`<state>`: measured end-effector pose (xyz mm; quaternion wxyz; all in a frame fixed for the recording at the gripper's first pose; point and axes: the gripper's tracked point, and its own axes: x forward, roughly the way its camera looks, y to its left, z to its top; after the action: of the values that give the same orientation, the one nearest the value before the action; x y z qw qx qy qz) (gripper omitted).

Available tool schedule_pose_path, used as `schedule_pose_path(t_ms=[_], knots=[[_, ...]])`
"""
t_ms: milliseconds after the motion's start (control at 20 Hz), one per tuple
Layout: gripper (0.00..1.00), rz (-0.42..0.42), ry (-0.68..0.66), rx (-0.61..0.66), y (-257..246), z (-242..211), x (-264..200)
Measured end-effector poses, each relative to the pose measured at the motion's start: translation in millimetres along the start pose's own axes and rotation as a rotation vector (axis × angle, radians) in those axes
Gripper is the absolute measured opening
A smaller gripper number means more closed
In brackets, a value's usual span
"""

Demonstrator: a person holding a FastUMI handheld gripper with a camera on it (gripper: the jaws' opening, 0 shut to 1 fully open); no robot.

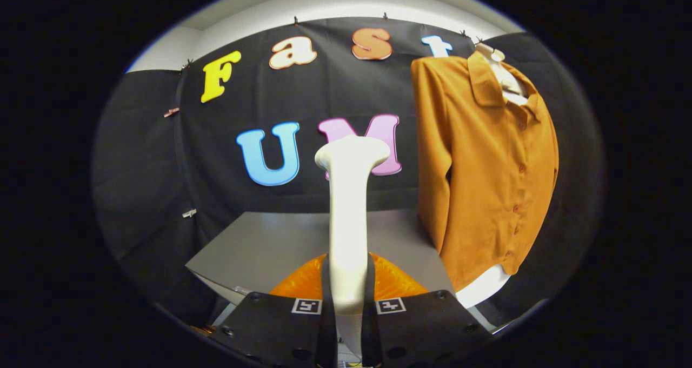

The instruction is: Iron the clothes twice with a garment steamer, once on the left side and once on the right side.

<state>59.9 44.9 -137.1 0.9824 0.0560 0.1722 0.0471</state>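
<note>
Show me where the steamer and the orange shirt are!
steamer (348, 233), gripper view, middle of its upright handle, clamped between the tool's fingers.
orange shirt (481, 179), gripper view, front panel beside the buttons.

lower end of the garment steamer (348, 216) hidden between the gripper (348, 314) fingers, orange base (303, 282) mostly covered behind them, shirt (481, 168) right sleeve out of sight, surface (270, 243) right corner hidden by the shirt

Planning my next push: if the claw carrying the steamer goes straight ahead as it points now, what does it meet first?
Probably the black cloth wall beyond the table. The claw is shut on the steamer, whose head points there; the orange shirt hangs off to the side. Depth is unclear.
</note>
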Motion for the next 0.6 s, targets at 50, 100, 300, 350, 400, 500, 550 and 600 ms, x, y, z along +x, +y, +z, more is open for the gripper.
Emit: schedule_pose_path(t_ms=[50, 100, 300, 350, 400, 500, 550, 600], knots=[[0.21, 0.000, -0.039, -0.003, -3.2, 14.7, -10.0], [0.21, 0.002, -0.074, 0.000, -5.7, 27.0, -18.9], [0.21, -0.013, -0.227, -0.011, -24.5, 74.9, -53.3], [0.21, -0.021, -0.264, -0.018, -30.8, 85.5, -60.5], [0.21, -0.028, -0.294, -0.028, -38.2, 95.2, -67.7], [0.21, -0.038, -0.342, -0.030, -53.0, 110.0, -80.7], [0.21, -0.053, -0.368, -0.041, -63.4, 118.2, -84.2], [0.21, -0.073, -0.395, -0.059, -75.3, 125.9, -86.3]])
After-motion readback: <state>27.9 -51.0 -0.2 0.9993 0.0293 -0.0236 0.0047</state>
